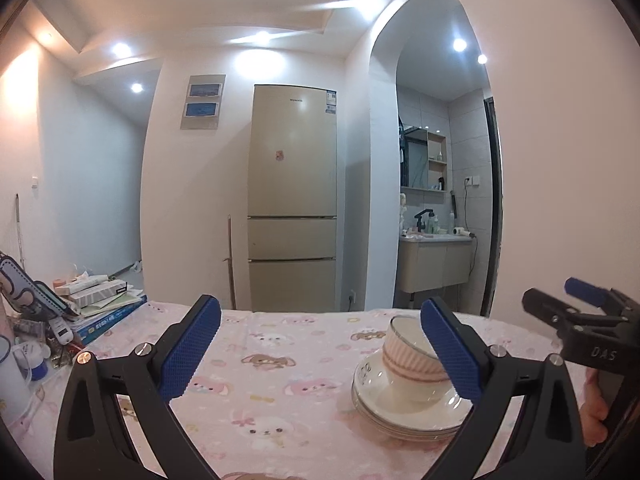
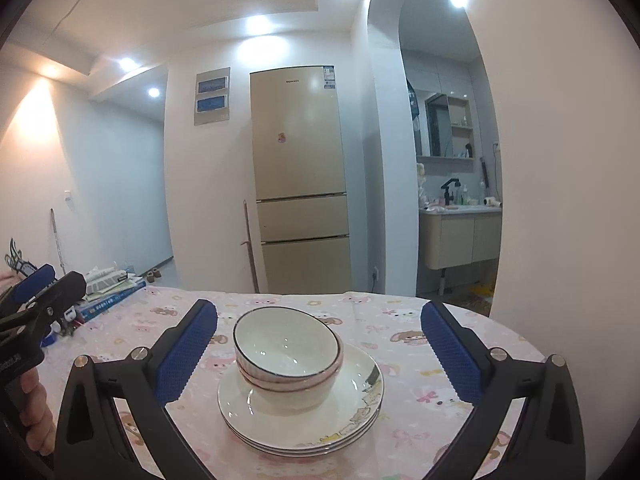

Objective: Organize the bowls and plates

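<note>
Clutter lines the left edge of the table (image 2: 132,332): a pile of books (image 1: 108,312) and boxes lies at the far left corner, with small white containers (image 1: 16,376) nearer to me on that side. From there rightward I see open pink cartoon-print cloth, bare up to the far edge, where the fridge (image 1: 292,200) stands behind the table.

My left gripper (image 1: 320,352) hangs over that bare stretch with its blue pads spread wide and nothing between them. Its right pad overlaps the bowls in the left wrist view, though I cannot tell whether it touches them.

The plates (image 2: 300,420) sit right of the table's middle, well in from the far edge, stacked flat; I count about three. They are white with a thin dark rim line and a small cartoon print on the right side. On top rest the bowls (image 2: 286,354), two nested, white inside, ribbed pale pink outside, dark-rimmed. They tip noticeably, mouth leaning toward me in the right wrist view, and sit toward the far left part of the top plate.

My right gripper (image 2: 318,352) faces the stack squarely, fingers wide apart and empty, one on either side of the stack and clear of the dishes. Right of the stack the cloth is bare as far as the curved right edge of the table, with the bathroom archway (image 2: 452,140) beyond.
</note>
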`<state>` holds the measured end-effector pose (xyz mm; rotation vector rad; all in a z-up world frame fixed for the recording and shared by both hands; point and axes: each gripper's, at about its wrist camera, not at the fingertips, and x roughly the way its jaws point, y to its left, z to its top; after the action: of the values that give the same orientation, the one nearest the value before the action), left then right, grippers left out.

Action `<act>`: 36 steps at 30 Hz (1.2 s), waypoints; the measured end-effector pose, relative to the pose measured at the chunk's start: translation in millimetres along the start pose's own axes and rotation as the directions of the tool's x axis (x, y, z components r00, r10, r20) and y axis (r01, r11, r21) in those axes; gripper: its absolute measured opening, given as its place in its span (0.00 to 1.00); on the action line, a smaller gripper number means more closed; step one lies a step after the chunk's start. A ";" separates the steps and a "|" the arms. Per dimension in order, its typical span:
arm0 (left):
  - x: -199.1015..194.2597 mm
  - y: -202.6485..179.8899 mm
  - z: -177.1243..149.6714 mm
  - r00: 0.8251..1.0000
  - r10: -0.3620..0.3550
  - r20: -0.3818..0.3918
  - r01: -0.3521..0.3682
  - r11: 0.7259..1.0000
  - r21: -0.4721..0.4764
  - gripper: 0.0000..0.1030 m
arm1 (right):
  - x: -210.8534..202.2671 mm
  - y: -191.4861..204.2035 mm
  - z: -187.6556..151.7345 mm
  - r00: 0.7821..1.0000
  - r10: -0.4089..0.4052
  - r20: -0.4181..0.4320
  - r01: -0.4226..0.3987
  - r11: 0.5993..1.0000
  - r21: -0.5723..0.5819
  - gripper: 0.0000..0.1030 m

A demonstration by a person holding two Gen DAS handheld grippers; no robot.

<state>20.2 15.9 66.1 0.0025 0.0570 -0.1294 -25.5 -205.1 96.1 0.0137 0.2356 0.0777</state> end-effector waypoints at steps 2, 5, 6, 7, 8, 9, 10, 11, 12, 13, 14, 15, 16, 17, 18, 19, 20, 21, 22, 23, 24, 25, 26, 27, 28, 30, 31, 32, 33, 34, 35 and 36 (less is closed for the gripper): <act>1.6 0.8 -9.5 1.000 0.014 -0.015 -0.014 1.000 0.011 0.97 | -4.9 2.9 -8.9 1.000 -0.010 0.022 0.010 1.000 0.000 1.00; 4.6 1.5 -23.3 0.999 0.021 -0.026 -0.020 1.000 0.012 0.97 | -5.4 7.5 -23.0 0.999 -0.013 0.039 0.014 1.000 -0.010 1.00; 1.9 2.9 -27.8 0.999 0.025 -0.028 -0.024 1.000 0.005 0.97 | -2.6 9.7 -28.0 0.999 -0.013 0.034 0.013 1.000 -0.023 1.00; 3.8 3.7 -30.9 0.999 0.023 -0.033 -0.023 1.000 -0.002 0.97 | -0.7 11.3 -31.2 0.999 -0.013 0.030 0.014 0.999 -0.030 1.00; 5.7 4.2 -33.7 0.999 0.022 -0.038 -0.022 1.000 -0.010 0.97 | 1.4 12.4 -34.7 0.999 -0.017 0.027 0.018 0.999 -0.036 1.00; 7.4 4.5 -36.3 0.999 0.022 -0.039 -0.022 1.000 -0.016 0.97 | 2.9 13.1 -37.9 0.999 -0.017 0.027 0.019 0.999 -0.041 1.00; 8.1 5.1 -38.8 0.999 0.017 -0.042 -0.018 1.000 -0.016 0.97 | 3.2 13.7 -40.5 0.999 -0.017 0.028 0.018 0.999 -0.044 1.00; 10.3 4.9 -40.9 0.999 0.012 -0.049 -0.012 1.000 -0.012 0.97 | 4.2 13.8 -43.1 0.999 -0.019 0.028 0.020 0.999 -0.047 1.00; 12.5 4.3 -42.9 0.999 0.010 -0.053 -0.011 1.000 -0.006 0.97 | 4.5 13.2 -45.2 0.999 -0.020 0.029 0.021 0.999 -0.047 1.00; 13.8 4.3 -45.7 0.999 0.014 -0.053 -0.014 1.000 -0.002 0.97 | 5.6 13.0 -47.6 0.999 -0.019 0.031 0.021 0.999 -0.048 1.00; 13.8 4.4 -47.0 0.998 0.014 -0.054 -0.014 1.000 0.001 0.97 | 5.8 13.1 -49.3 0.999 -0.019 0.032 0.021 0.999 -0.047 1.00; 14.5 4.3 -49.5 0.998 0.010 -0.058 -0.010 1.000 0.002 0.97 | 6.3 13.0 -50.0 0.999 -0.021 0.030 0.022 0.999 -0.047 1.00; 14.2 4.0 -50.9 0.998 0.008 -0.065 -0.008 1.000 0.001 0.97 | 7.5 12.7 -51.5 0.999 -0.024 0.027 0.025 0.999 -0.045 1.00; 14.6 3.6 -51.6 0.997 0.004 -0.071 -0.004 1.000 -0.001 0.97 | 8.1 12.5 -52.2 0.999 -0.026 0.021 0.027 0.999 -0.043 1.00; 14.5 3.0 -52.7 0.997 -0.001 -0.074 0.001 1.000 -0.001 0.97 | 9.4 12.2 -53.8 1.000 -0.025 0.006 0.025 0.999 -0.040 1.00; 13.8 1.0 -53.9 0.997 -0.004 -0.077 0.004 1.000 0.002 0.97 | 11.6 12.1 -55.1 1.000 -0.023 -0.007 0.023 0.999 -0.038 1.00; 13.4 -1.8 -56.4 0.997 -0.001 -0.079 0.002 1.000 0.008 0.97 | 13.0 12.5 -56.5 1.000 -0.022 -0.019 0.021 0.999 -0.037 1.00; 12.8 -5.0 -58.7 0.997 0.001 -0.082 0.000 1.000 0.015 0.97 | 13.2 13.1 -57.9 1.000 -0.022 -0.023 0.021 0.999 -0.041 1.00; 11.0 -9.4 -61.6 0.997 -0.003 -0.082 0.006 1.000 0.029 0.98 | 12.6 14.6 -59.2 0.999 -0.030 -0.019 0.029 0.998 -0.051 1.00; 8.2 -15.7 -64.6 0.997 -0.018 -0.076 0.023 0.998 0.056 0.99 | 12.0 16.6 -60.0 0.999 -0.037 -0.020 0.035 0.997 -0.064 1.00; 6.6 -22.1 -66.3 0.997 -0.024 -0.079 0.031 0.996 0.088 1.00 | 12.8 18.4 -60.1 0.999 -0.032 -0.024 0.030 0.997 -0.067 1.00; 6.2 -28.2 -66.7 0.996 -0.037 -0.083 0.047 0.992 0.113 1.00 | 14.3 19.1 -60.1 0.999 -0.027 -0.031 0.025 0.998 -0.065 1.00; 8.2 -31.8 -67.1 0.994 -0.058 -0.096 0.069 0.990 0.125 1.00 | 16.0 18.9 -60.7 0.999 -0.030 -0.041 0.027 0.998 -0.064 1.00; 12.6 -32.3 -67.1 0.991 -0.068 -0.118 0.082 0.989 0.124 1.00 | 18.7 19.1 -61.4 0.998 -0.039 -0.054 0.035 0.997 -0.065 1.00; 17.8 -31.4 -68.1 0.987 -0.063 -0.146 0.080 0.990 0.114 1.00 | 22.1 18.8 -62.0 0.997 -0.043 -0.070 0.039 0.997 -0.063 1.00; 25.4 -24.0 -70.3 0.981 -0.062 -0.186 0.076 0.994 0.074 1.00 | 26.8 17.8 -63.0 0.995 -0.048 -0.092 0.042 0.997 -0.060 1.00; 28.2 -19.8 -71.8 0.978 -0.062 -0.202 0.073 0.996 0.050 1.00 | 27.9 17.3 -63.5 0.994 -0.051 -0.097 0.046 0.997 -0.059 1.00; 31.1 -16.3 -72.5 0.975 -0.056 -0.215 0.065 0.997 0.033 1.00 | 28.4 17.1 -64.0 0.994 -0.050 -0.101 0.044 0.997 -0.058 1.00; 33.4 -13.3 -73.1 0.973 -0.048 -0.227 0.053 0.998 0.019 1.00 | 29.6 16.4 -64.6 0.993 -0.048 -0.105 0.042 0.998 -0.056 1.00; 35.1 -11.1 -73.6 0.972 -0.036 -0.234 0.039 0.999 0.008 1.00 | 31.9 16.1 -65.3 0.992 -0.048 -0.115 0.042 0.998 -0.056 1.00; 36.0 -9.8 -73.7 0.971 -0.026 -0.239 0.028 1.000 0.002 1.00 | 34.9 15.0 -65.8 0.991 -0.051 -0.127 0.044 0.997 -0.056 1.00; 36.6 -9.1 -74.1 0.970 -0.011 -0.243 0.012 1.000 0.002 1.00 | 36.7 14.2 -66.0 0.990 -0.052 -0.133 0.045 0.997 -0.055 1.00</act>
<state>51.0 2.7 -10.0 0.0212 0.3017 -0.1402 -6.4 -187.7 23.8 -0.0490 0.3687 0.0357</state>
